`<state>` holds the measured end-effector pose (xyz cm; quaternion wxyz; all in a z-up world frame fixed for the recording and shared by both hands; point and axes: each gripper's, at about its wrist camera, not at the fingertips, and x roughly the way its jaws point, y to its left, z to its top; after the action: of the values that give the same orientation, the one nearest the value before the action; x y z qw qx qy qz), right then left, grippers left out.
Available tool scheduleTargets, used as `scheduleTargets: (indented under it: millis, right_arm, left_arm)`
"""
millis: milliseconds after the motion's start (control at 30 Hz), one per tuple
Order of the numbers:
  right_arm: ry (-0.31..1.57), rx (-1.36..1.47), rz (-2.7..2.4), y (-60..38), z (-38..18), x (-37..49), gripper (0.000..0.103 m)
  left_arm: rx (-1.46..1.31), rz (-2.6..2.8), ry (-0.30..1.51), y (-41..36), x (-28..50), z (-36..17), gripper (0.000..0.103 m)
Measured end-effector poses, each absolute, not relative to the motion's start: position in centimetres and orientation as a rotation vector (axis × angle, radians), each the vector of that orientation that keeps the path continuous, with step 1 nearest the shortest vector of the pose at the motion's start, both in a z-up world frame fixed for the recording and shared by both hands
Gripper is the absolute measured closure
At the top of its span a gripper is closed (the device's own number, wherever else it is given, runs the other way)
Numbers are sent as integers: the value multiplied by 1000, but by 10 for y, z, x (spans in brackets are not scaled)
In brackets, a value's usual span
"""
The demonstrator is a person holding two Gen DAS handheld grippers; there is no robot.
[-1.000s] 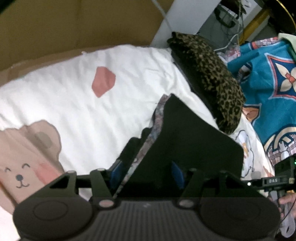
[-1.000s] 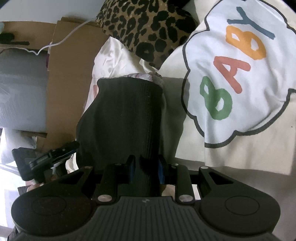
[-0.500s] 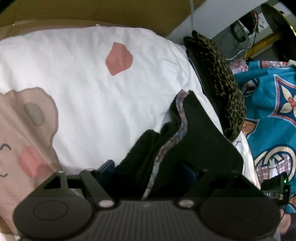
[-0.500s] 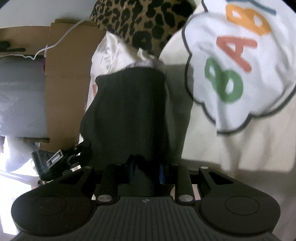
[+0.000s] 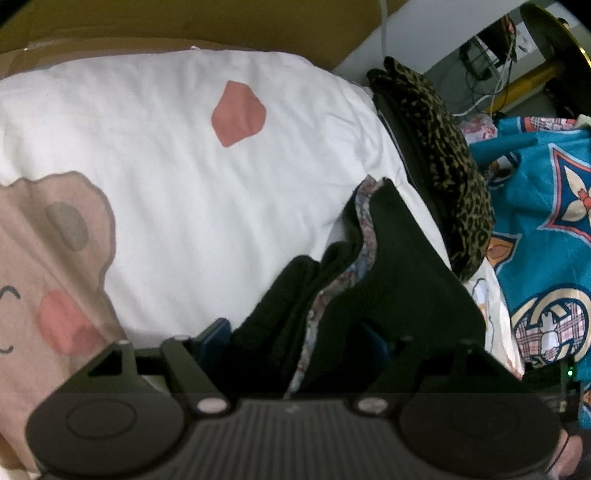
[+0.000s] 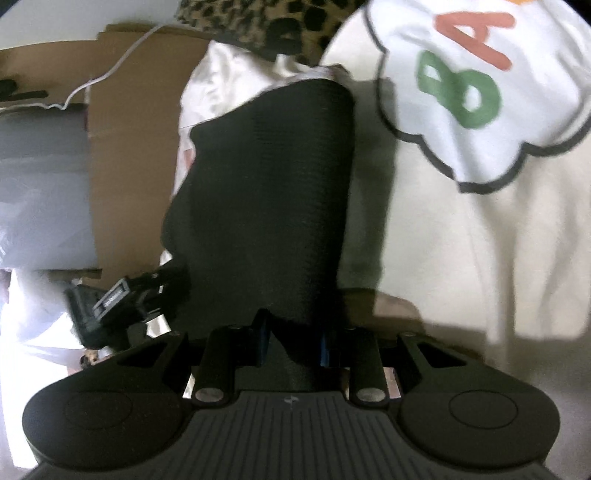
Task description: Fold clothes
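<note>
White bedding printed with a tan bear face and pink patches [image 5: 177,177] fills the left and middle of the left wrist view, with brown cardboard [image 5: 192,22] standing behind it at the far edge. Right of the middle, a black ribbed knit garment with a pale patterned lining [image 5: 399,280] lies bunched on the bedding and runs down into the left hand-held gripper [image 5: 299,338], whose blue-padded fingers sit moderately apart with the folded cloth filling the gap between them. Just beyond the garment to the right rests a leopard-print fabric item [image 5: 454,162], and further right a bright blue cartoon-printed blanket [image 5: 546,229] covers the edge of the scene.

From the right wrist view, grey plastic and brown cardboard [image 6: 136,155] stand at the left, and the left hand-held gripper's dark body shows low down beside them. The black garment [image 6: 273,199] hangs in the centre, drawn taut, its near end pinched between the narrow-set fingers of the right hand-held gripper [image 6: 293,343]. Leopard-print fabric [image 6: 255,22] shows at the far top, and a cream sheet with a white cloud patch bearing coloured letters [image 6: 480,110] spreads to the right.
</note>
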<state>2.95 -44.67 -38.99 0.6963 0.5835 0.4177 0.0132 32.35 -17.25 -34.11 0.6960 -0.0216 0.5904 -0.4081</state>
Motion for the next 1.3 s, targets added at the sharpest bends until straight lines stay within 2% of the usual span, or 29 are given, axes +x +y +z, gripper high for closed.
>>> scheduleTargets:
  millis: [300, 333, 433, 467, 767, 1300]
  right_arm:
    - [909, 1299, 38, -443, -392, 31, 76]
    - [911, 1290, 42, -443, -391, 32, 78]
    - [919, 1263, 56, -443, -389, 35, 94]
    - [922, 1254, 60, -443, -388, 36, 95]
    - [924, 1220, 71, -448, -372, 32, 97]
    - [983, 1202, 91, -485, -363, 24, 97]
  left_arm:
    - [-56, -921, 1304, -170, 323, -343, 25]
    - [-58, -921, 1302, -170, 322, -343, 25]
    - [-56, -924, 1301, -170, 321, -344, 26]
    - [-53, -927, 1305, -170, 321, -343, 27]
    - [-82, -936, 1368, -167, 315, -344, 38]
    - [-210, -905, 1425, -156, 263, -353, 40]
